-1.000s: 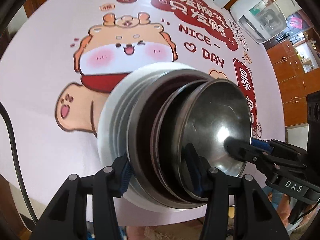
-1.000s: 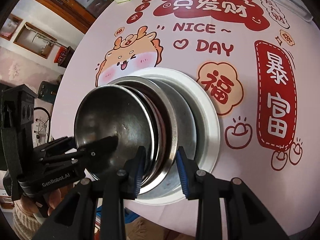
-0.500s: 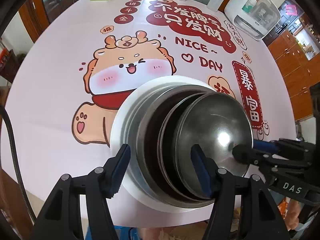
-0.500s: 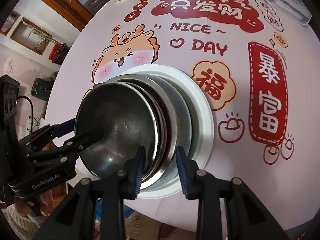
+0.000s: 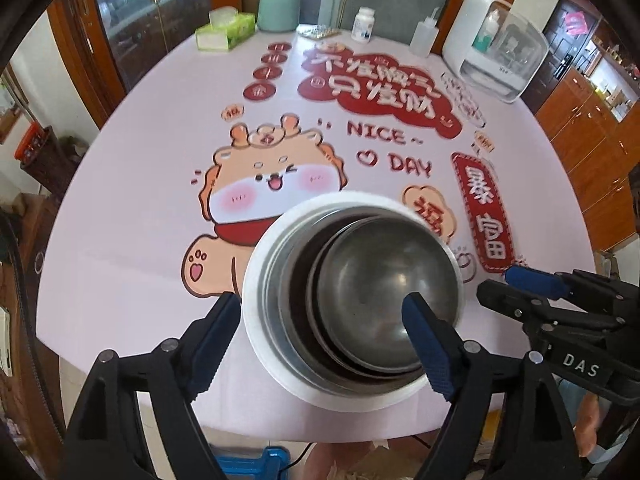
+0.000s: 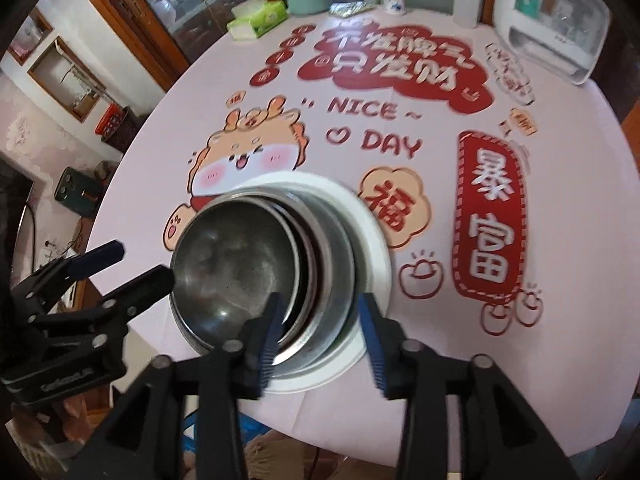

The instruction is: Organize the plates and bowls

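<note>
A nested stack sits near the front edge of the round table: a white plate (image 5: 256,292) at the bottom, steel dishes on it, and a small steel bowl (image 5: 384,280) on top. The stack also shows in the right wrist view, with the white plate (image 6: 376,256) and the steel bowl (image 6: 236,264). My left gripper (image 5: 320,340) is open and empty, its fingers wide either side of the stack's near rim. My right gripper (image 6: 320,336) is open and empty just in front of the stack. Each gripper shows in the other's view, beside the stack.
The table wears a pink cloth with a cartoon dragon (image 5: 272,176) and red lettering. At the far edge stand a tissue box (image 5: 226,32), a green canister (image 5: 279,8), a pill bottle (image 5: 365,24), a squeeze bottle (image 5: 425,38) and a white appliance (image 5: 496,48).
Both grippers have let go of the stack, opened and drawn back and up from it. The stack stays in place on the table.
</note>
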`<state>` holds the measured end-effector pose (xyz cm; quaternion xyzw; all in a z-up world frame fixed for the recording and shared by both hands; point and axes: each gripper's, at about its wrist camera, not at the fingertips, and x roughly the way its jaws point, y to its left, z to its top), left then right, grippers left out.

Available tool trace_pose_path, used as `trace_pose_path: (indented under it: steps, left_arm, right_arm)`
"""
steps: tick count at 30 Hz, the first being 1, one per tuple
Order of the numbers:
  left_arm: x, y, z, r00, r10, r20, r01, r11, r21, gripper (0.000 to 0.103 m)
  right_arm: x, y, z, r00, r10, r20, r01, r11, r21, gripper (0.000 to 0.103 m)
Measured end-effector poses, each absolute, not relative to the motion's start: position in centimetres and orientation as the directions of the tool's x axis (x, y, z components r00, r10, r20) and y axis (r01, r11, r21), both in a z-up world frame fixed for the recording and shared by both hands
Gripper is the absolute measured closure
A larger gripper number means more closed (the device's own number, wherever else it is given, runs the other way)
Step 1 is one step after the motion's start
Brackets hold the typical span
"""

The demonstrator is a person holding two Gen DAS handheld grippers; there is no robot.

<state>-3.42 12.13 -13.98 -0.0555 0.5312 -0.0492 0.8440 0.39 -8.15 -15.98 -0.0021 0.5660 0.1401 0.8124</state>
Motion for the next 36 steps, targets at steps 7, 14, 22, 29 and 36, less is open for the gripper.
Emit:
trace_pose_path:
  steps: [7, 14, 22, 29, 36]
  left_arm:
    - [-5.3, 10.7, -10.3, 0.495, -0.126, -0.86, 0.056, 0.992, -0.114, 0.015]
    - [-6.9, 10.1, -7.1, 0.548, -0.113, -0.829, 0.057, 0.994, -0.098, 0.015]
    - [-8.0, 9.5, -5.4, 0.578, -0.112, -0.809, 0.072, 0.994, -0.086, 0.014]
    - [-8.8, 8.8, -4.4, 0.602, -0.106, -0.792, 0.074, 0.994, -0.077, 0.014]
    - [-9.1, 8.4, -3.8, 0.619, -0.09, -0.781, 0.077, 0.996, -0.053, 0.014]
  right_arm:
    - [-1.1, -9.5, -12.1, 0.43, 0.211, -0.878, -0.182, 0.973, 0.145, 0.056]
    - [-2.8, -9.7, -8.9, 0.523, 0.187, -0.831, -0.168, 0.979, 0.115, 0.048]
    - [-4.3, -9.8, -6.5, 0.607, 0.125, -0.785, -0.132, 0.99, 0.056, 0.043]
    - [-5.4, -9.4, -5.2, 0.65, 0.086, -0.755, -0.118, 0.993, 0.011, 0.038]
    - [-6.2, -9.2, -4.4, 0.678, 0.056, -0.733, -0.099, 0.995, -0.015, 0.034]
